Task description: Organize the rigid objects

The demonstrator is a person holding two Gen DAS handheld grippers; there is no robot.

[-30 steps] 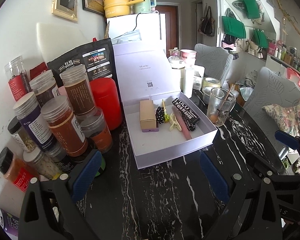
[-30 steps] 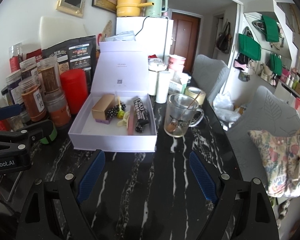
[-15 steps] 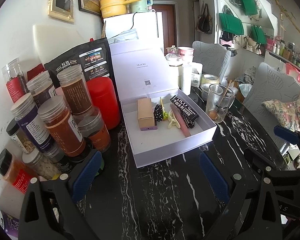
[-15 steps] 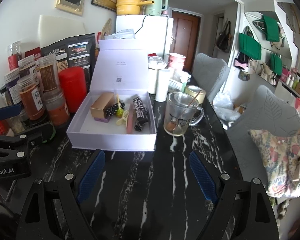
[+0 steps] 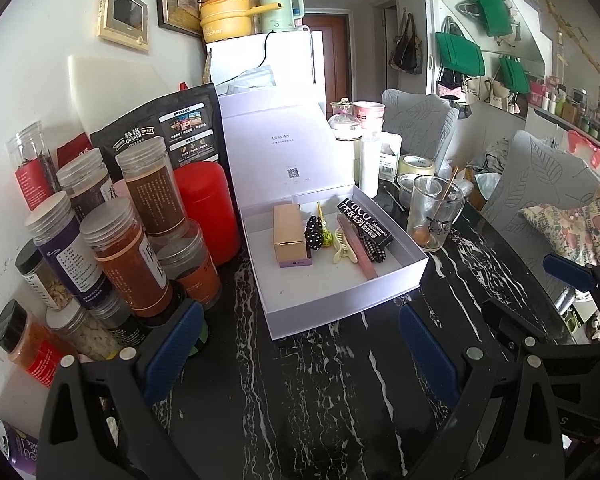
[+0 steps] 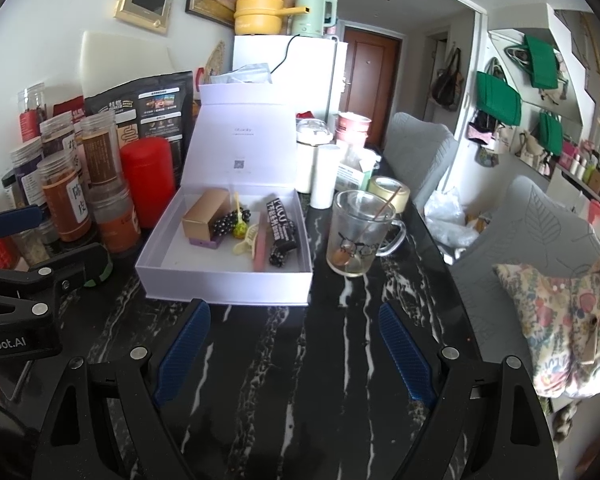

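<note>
Now waiting: left tongs (image 5: pixel 296 350) and right tongs (image 6: pixel 294 350) both apart, holding nothing. Ahead, open white cardboard box (image 6: pixel 228 286) packed; lid-closing probably next.

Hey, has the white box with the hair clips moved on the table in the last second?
No. In the right wrist view the white box sits in the same spot beside the glass mug and red canister.
</note>
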